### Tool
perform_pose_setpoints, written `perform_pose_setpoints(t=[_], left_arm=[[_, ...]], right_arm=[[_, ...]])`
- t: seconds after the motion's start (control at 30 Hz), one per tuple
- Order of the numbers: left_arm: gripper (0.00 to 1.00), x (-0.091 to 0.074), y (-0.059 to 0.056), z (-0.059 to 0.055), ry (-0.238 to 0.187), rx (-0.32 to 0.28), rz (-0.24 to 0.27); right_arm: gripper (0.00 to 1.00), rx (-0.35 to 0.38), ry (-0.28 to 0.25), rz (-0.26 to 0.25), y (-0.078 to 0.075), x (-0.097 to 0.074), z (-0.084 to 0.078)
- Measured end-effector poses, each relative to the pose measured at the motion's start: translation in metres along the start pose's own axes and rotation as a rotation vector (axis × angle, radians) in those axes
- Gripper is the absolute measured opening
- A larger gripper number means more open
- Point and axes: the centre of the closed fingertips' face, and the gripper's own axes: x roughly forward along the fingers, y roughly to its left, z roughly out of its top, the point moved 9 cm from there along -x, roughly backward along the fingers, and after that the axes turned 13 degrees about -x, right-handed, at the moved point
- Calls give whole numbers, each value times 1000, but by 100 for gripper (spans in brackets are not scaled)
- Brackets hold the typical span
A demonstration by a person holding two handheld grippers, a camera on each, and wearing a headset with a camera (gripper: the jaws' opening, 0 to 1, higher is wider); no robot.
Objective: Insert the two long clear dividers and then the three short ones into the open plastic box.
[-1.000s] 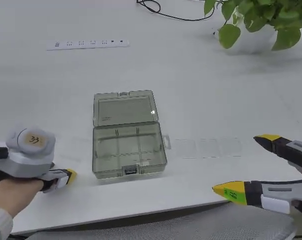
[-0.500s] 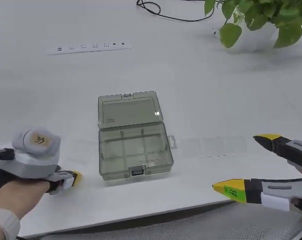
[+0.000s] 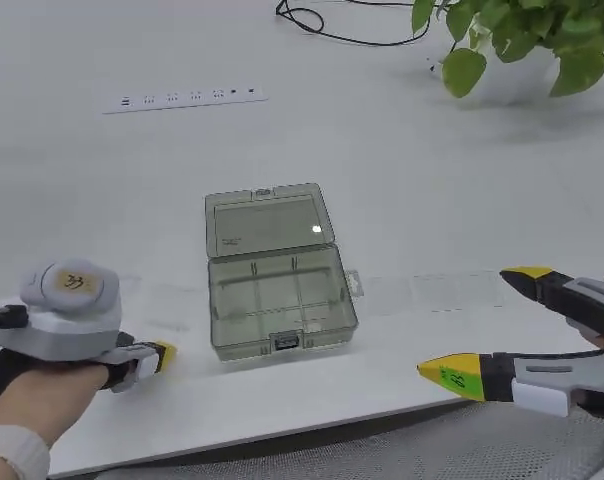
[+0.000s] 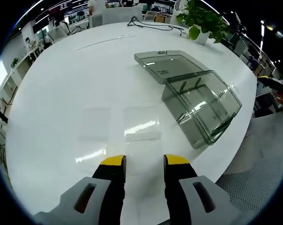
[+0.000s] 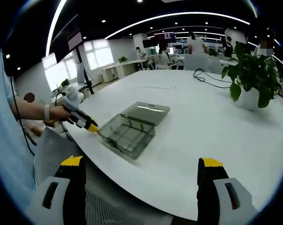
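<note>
Plastic box open on table; left tool narrowly parted, empty; right tool wide, empty.

The box is smoky grey-green see-through plastic. It stands open on the white bench, with its lid laid back flat on the far side. Thin ribs line its inner walls; whether any divider sits inside is unclear. 3 short clear dividers lie flat in a row just right of it. 2 more clear sheets lie flat, side by side, on its left.
</note>
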Motion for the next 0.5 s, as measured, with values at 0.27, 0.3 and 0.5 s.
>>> perform_pose_setpoints(t=[0.27,0.3,0.5], left_arm=[[30,-16,-2,0,-70,-77,-52],[30,-18,-3,0,-83,-86,-57],[30,-31,-7,4,-154,-132,-94]], right_arm=[[100,46,-15,-7,4,7,5],[99,53,-18,-12,4,8,6],[96,112,-46,-19,2,13,12]])
